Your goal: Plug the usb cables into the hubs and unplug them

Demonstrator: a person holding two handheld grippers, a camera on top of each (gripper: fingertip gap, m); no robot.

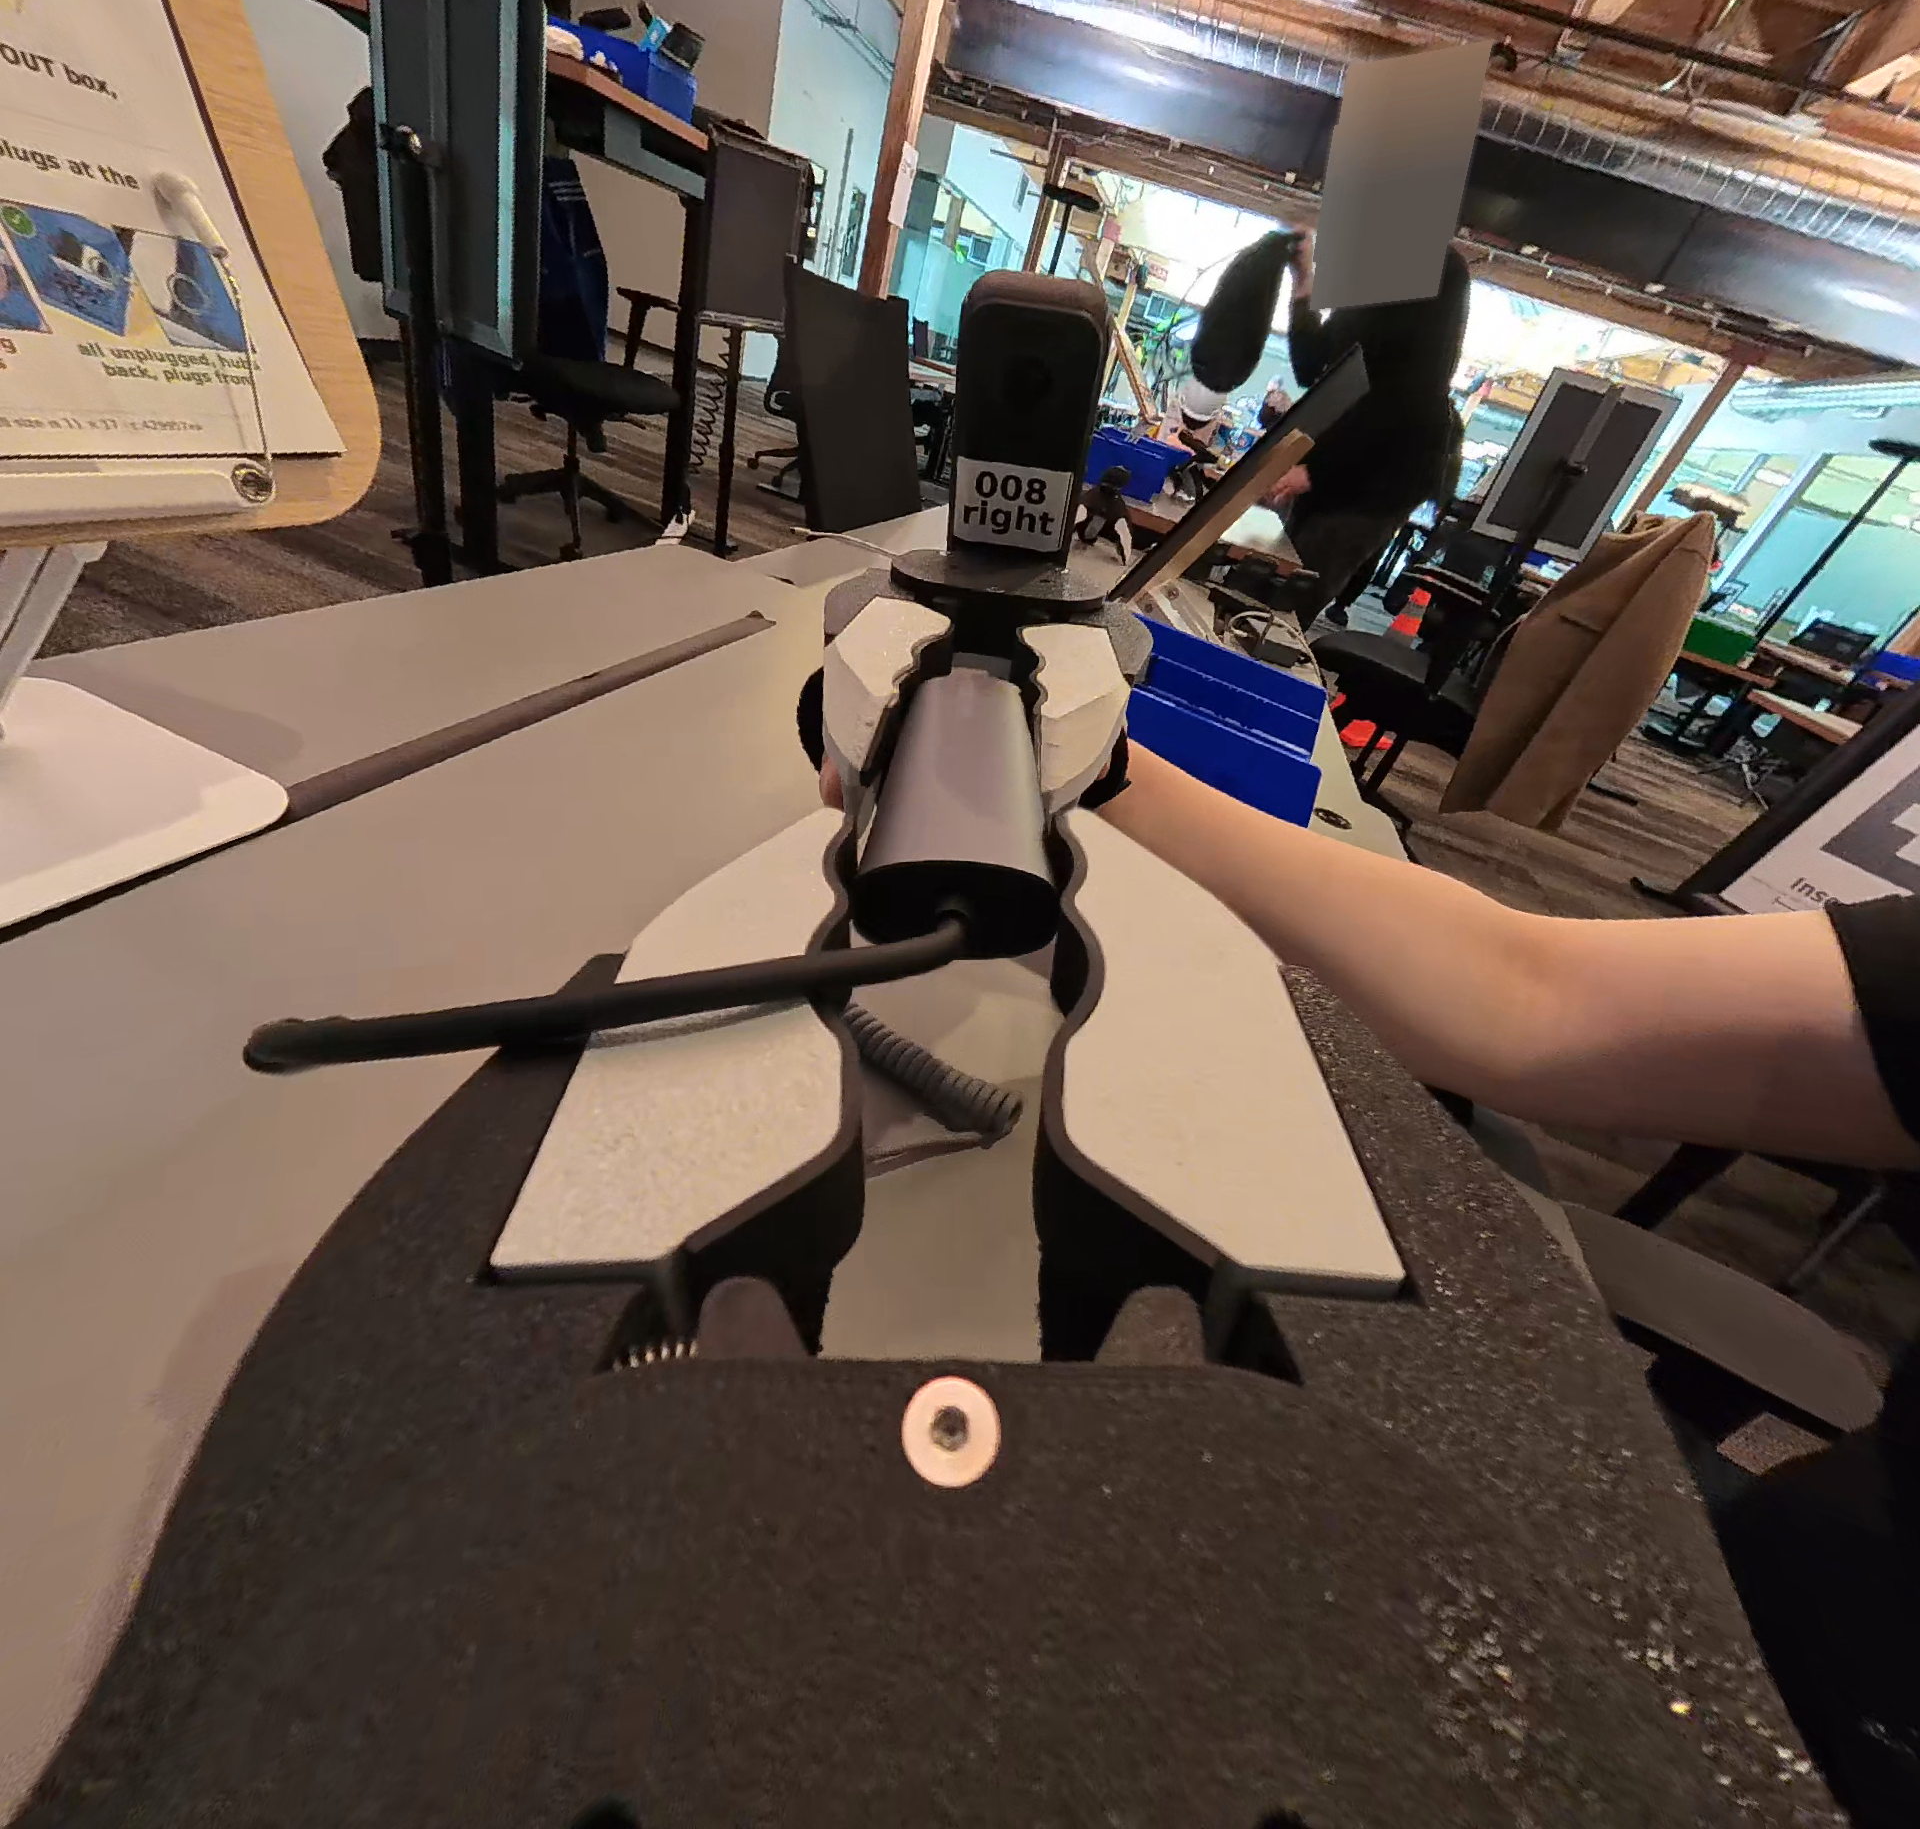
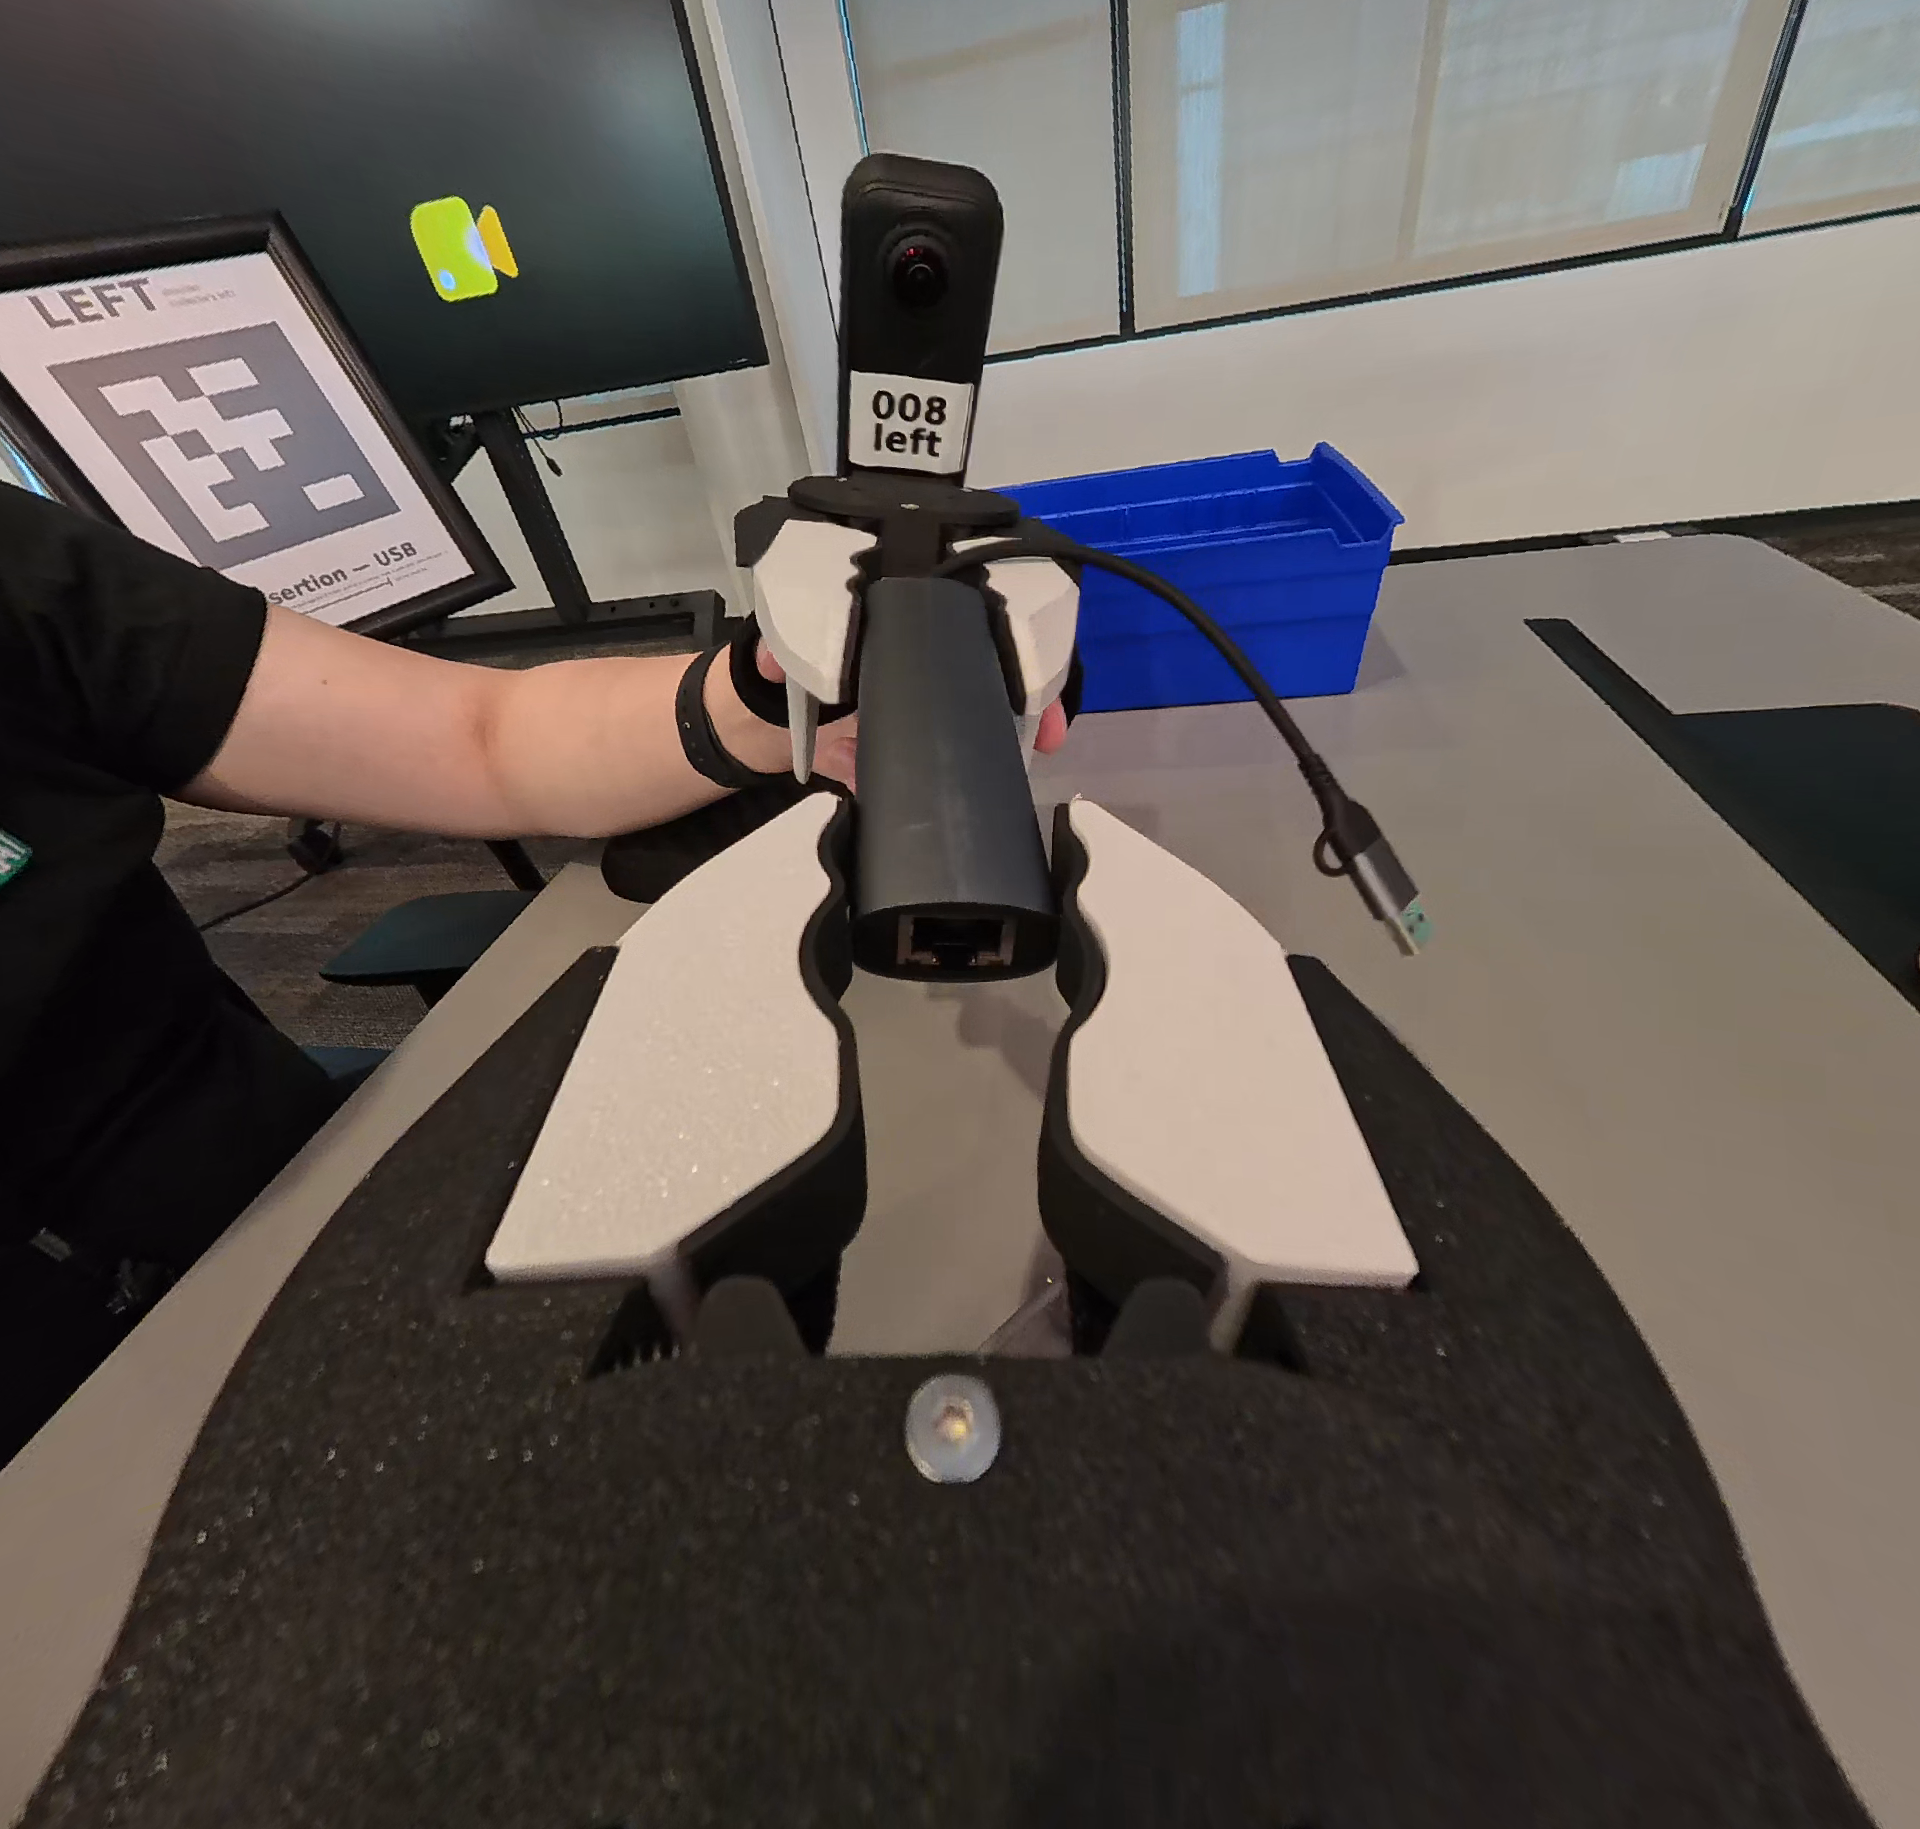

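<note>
A dark grey hub [image 1: 961, 782] is held in the air between both grippers, one at each end. My left gripper [image 1: 951, 844] is shut on the end where the black cable [image 1: 623, 995] comes out. The cable runs left to its loose plug [image 1: 272, 1044]. My right gripper [image 2: 951, 844] is shut on the hub's [image 2: 940, 792] other end, which has a square port [image 2: 954, 938]. The left gripper [image 2: 914, 636] faces me there. The cable [image 2: 1216, 636] arcs right to a free silver USB plug [image 2: 1392, 896]. The right gripper [image 1: 971, 699] shows at the far end in the left wrist view.
The grey table [image 2: 1558, 1052] lies below. A blue bin [image 2: 1226, 574] stands at its far edge, and blue bins [image 1: 1216, 730] stand behind the right gripper. An instruction sheet on a stand [image 1: 125, 221] is at left. A coiled black cable [image 1: 935, 1073] lies under my left fingers. A framed sign [image 2: 229, 429] stands beside the table. My left and right fingertips are right by each other.
</note>
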